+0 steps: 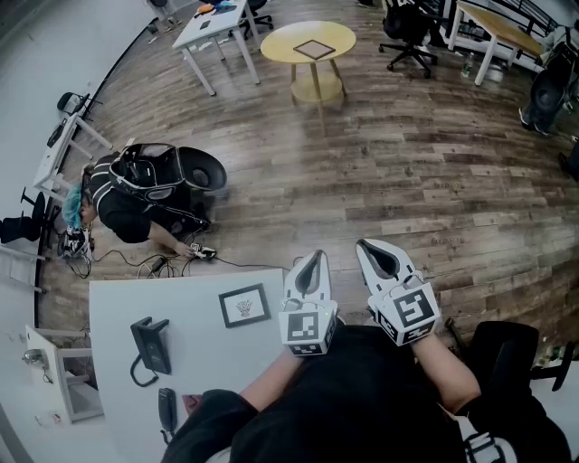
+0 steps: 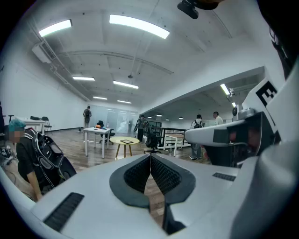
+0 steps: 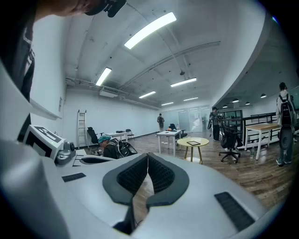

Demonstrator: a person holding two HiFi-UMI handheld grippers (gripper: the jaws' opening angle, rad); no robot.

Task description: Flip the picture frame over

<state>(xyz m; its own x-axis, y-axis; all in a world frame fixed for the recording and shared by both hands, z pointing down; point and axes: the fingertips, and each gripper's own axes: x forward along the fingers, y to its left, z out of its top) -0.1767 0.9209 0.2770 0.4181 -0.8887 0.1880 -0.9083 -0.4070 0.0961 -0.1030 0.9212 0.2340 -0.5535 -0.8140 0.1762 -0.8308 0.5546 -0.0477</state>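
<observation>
A small dark picture frame (image 1: 244, 306) lies flat on the white table (image 1: 208, 362), its white mat and little drawing facing up. My left gripper (image 1: 315, 257) hangs just past the table's right edge, to the right of the frame and apart from it. Its jaws are shut with nothing between them (image 2: 150, 157). My right gripper (image 1: 369, 246) is further right over the wooden floor, also shut and empty (image 3: 147, 157). Both point roughly level, out into the room. The frame on the white table shows in neither gripper view.
A black desk phone (image 1: 149, 345) and a second dark handset (image 1: 168, 409) sit on the table left of the frame. A person (image 1: 127, 194) crouches on the floor beyond the table among cables. Farther off stand a round yellow table (image 1: 308, 42), a white desk (image 1: 213, 23) and office chairs (image 1: 407, 36).
</observation>
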